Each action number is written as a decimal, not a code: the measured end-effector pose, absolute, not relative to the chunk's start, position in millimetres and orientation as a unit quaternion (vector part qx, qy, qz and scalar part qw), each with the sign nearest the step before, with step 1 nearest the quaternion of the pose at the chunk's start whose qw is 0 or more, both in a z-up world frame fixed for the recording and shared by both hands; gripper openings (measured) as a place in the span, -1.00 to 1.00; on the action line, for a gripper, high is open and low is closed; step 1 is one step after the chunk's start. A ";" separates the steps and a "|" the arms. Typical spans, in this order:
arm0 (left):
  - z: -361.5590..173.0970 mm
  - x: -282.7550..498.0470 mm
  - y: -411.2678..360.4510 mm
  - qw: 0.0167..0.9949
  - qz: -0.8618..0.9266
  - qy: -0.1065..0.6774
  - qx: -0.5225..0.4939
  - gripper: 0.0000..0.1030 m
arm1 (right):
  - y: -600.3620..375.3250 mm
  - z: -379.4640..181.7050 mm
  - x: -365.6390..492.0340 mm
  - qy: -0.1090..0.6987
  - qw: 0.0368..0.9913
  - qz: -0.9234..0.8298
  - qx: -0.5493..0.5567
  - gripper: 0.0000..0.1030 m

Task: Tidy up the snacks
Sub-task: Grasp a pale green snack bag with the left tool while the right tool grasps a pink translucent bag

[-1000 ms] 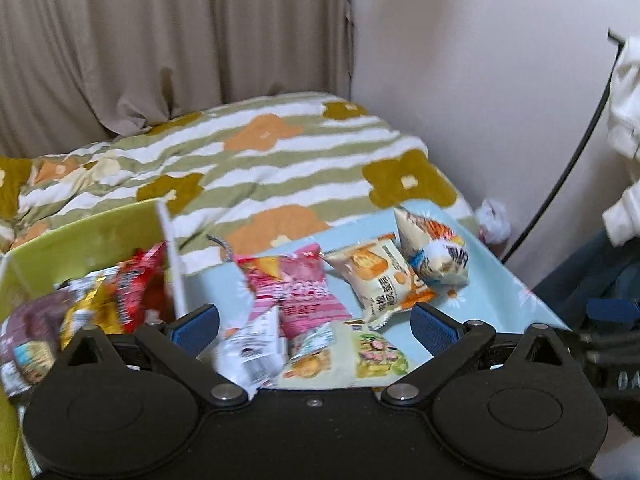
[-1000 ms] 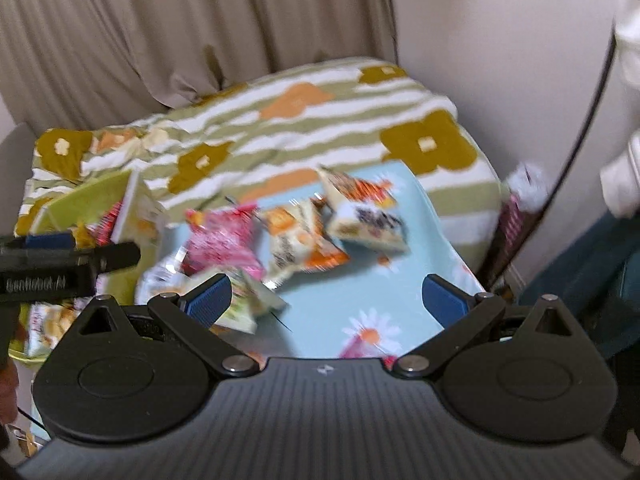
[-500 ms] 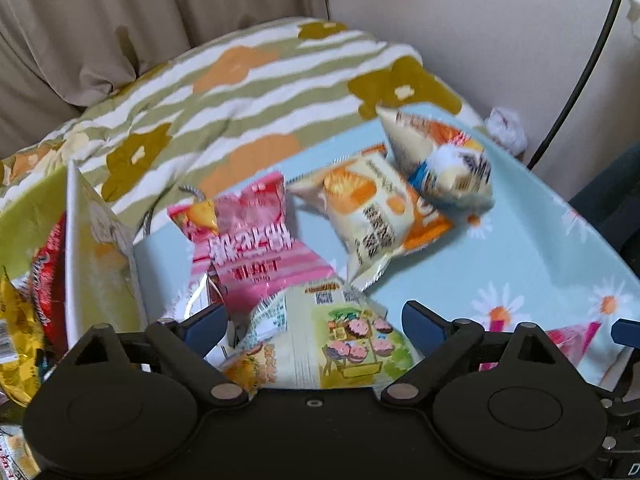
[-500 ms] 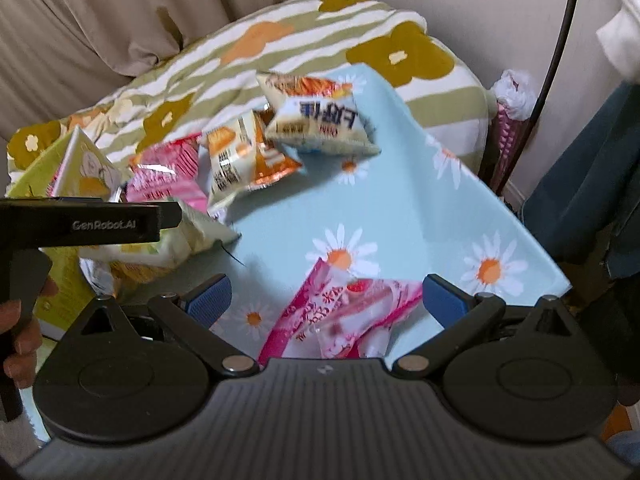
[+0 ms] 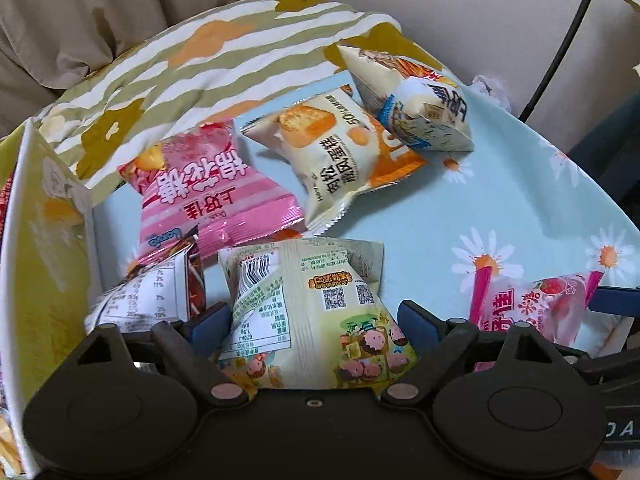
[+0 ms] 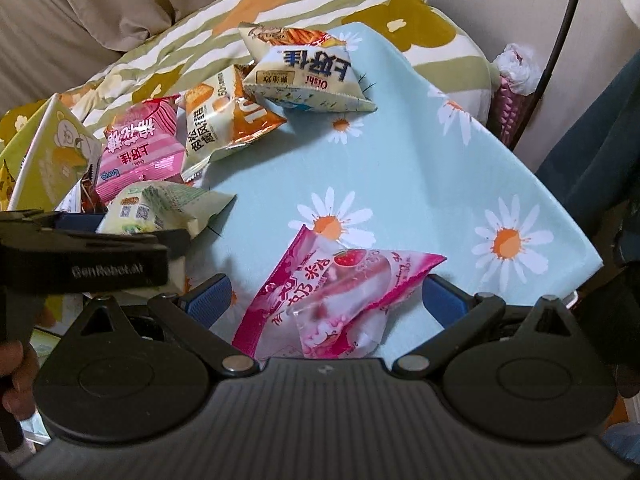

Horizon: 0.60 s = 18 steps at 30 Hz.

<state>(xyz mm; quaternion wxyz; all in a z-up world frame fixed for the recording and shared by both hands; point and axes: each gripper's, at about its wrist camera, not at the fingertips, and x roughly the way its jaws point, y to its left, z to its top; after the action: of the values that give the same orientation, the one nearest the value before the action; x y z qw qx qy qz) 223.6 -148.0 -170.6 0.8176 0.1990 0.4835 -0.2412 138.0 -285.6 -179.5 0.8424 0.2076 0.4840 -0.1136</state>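
Several snack bags lie on a light blue daisy cloth (image 5: 500,200). My left gripper (image 5: 313,320) points down over a pale green bag (image 5: 312,304). Its jaws are closing, the blue pads at the bag's sides without squeezing it. My right gripper (image 6: 326,300) is open, with a pink strawberry bag (image 6: 328,292) lying between its fingers, untouched. Farther back lie a pink striped bag (image 5: 208,200), a cream and orange bag (image 5: 340,152) and a white and blue bag (image 5: 420,108). A yellow-green box (image 5: 48,240) with snacks stands at the left.
A small packet with a nutrition label (image 5: 152,300) lies beside the left pad, against the box. A striped flower blanket (image 5: 240,52) rises behind the cloth. At the right are a black cable (image 5: 560,60) and a dark trouser leg (image 6: 592,152). A hand (image 6: 16,368) holds the left gripper.
Both grippers have sunk toward the cloth and tilted down. The left jaws have narrowed around the pale green bag. The pink strawberry bag has come between the right fingers.
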 end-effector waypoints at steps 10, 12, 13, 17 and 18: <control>-174.9 223.5 -145.1 0.818 -0.248 0.495 0.155 0.23 | -285.9 -191.2 139.1 0.493 0.844 -0.107 0.180 1.00; -171.3 221.9 -142.7 0.820 -0.251 0.494 0.146 0.18 | -285.6 -193.9 139.8 0.497 0.844 -0.104 0.174 1.00; -169.7 220.8 -141.8 0.821 -0.251 0.492 0.143 0.17 | -285.2 -195.6 140.1 0.499 0.844 -0.101 0.170 1.00; -165.1 215.5 -142.4 0.827 -0.248 0.485 0.137 0.17 | -283.4 -201.0 141.1 0.504 0.844 -0.093 0.157 1.00; -164.0 214.4 -142.8 0.829 -0.247 0.483 0.137 0.17 | -282.8 -202.2 141.1 0.505 0.845 -0.091 0.154 1.00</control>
<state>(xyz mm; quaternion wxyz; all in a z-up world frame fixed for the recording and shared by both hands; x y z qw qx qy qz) 214.4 -142.8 -164.0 0.8287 0.1365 0.4831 -0.2474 141.1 -282.8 -202.2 0.8446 0.1540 0.5046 -0.0909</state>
